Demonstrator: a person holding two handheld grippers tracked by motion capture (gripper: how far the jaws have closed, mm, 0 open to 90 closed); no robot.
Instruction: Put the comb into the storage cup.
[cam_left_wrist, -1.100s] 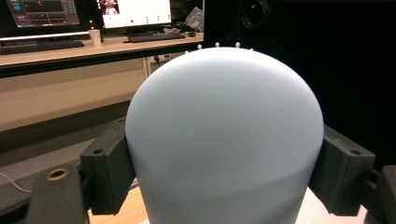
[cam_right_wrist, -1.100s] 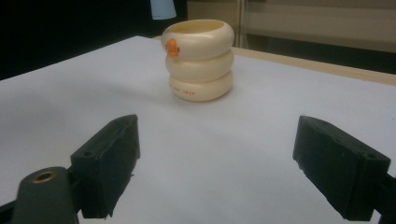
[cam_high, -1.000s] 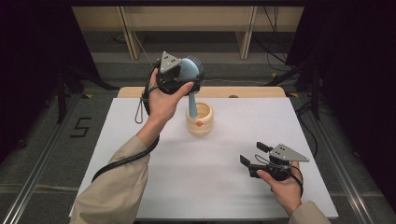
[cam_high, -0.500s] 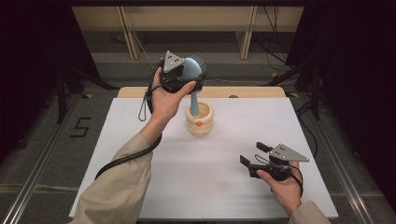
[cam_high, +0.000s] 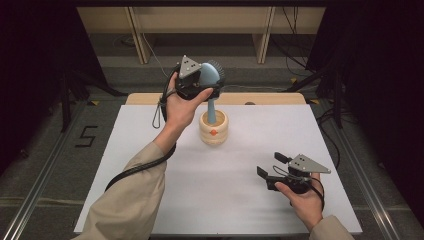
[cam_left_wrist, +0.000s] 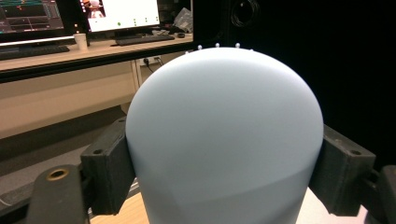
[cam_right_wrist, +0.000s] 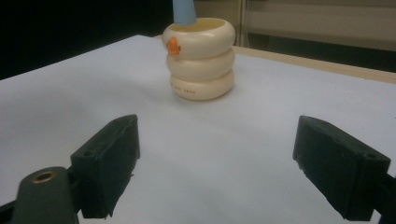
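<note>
The left gripper (cam_high: 207, 82) is clamped on the rounded pale-blue head of a brush (cam_left_wrist: 224, 140), one black jaw pressed to each side of it, as the left gripper view shows from close up. Held up at the far side of the table (cam_high: 150, 165), it has the dark bristles on its far side and the brush's handle running down below it into a cream holder (cam_high: 213, 128). That holder, three stacked rings with a small orange mark on its front, stands upright on the white surface directly under the gripper. The handle's lower end sits inside the holder's mouth, so the brush is either nearly seated or only just started out; how deep it reaches cannot be told. What is left, by my judgement, is either to let go once the brush stands by itself, or to lift it clear. The right gripper (cam_high: 272, 167) rests low on the near right side, well apart from the holder, its jaws spread wide with nothing between them, pointed toward the holder.
</note>
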